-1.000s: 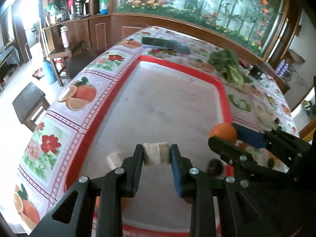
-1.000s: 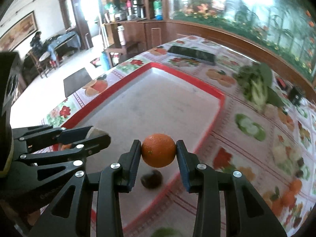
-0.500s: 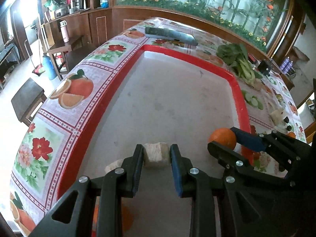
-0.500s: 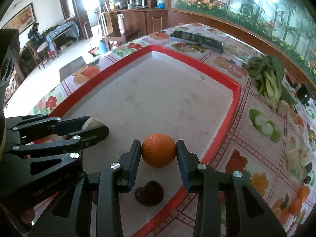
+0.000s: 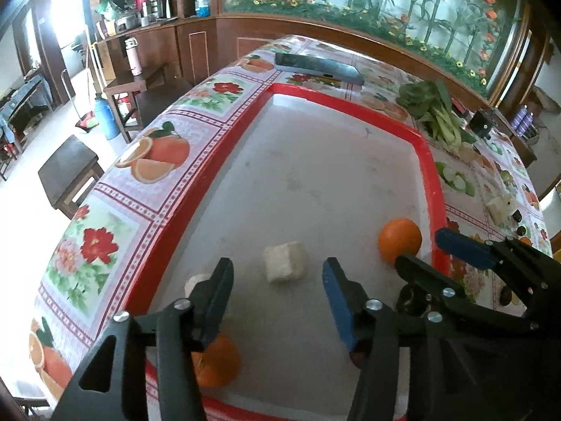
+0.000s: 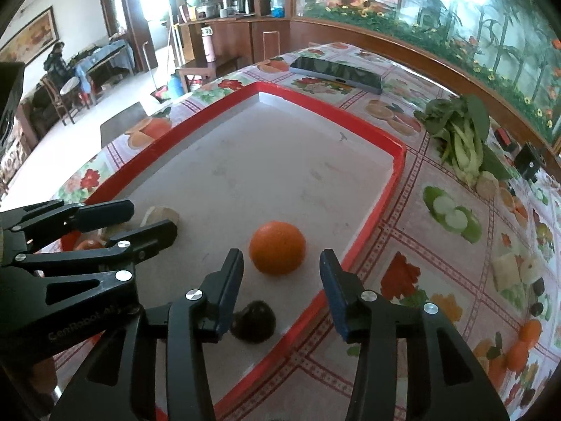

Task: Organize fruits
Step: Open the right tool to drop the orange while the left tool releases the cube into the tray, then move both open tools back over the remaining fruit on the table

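Observation:
A red-rimmed tray (image 5: 436, 193) (image 6: 371, 217) lies on the flowered tablecloth. My left gripper (image 5: 277, 280) has its jaws opening; a pale cube (image 5: 284, 261) rests on the tray floor between the fingertips, touching neither pad. An orange (image 5: 214, 361) sits under its left finger, and a pale round piece (image 5: 194, 280) lies beside it. My right gripper (image 6: 281, 256) is opening too; an orange (image 6: 277, 247) (image 5: 399, 240) sits free between its fingers, near the tray's right rim. A dark fruit (image 6: 254, 321) lies just below that orange.
A phone (image 5: 315, 66) (image 6: 336, 72) lies beyond the tray's far rim. Leafy greens (image 5: 434, 108) (image 6: 463, 133) and a small black box (image 6: 531, 165) sit to the right. A dark stool (image 5: 66, 168) stands on the floor past the table's left edge.
Both grippers have spread their jaws. The left has let go of the pale cube and the right has let go of the orange; both things now rest on the tray.

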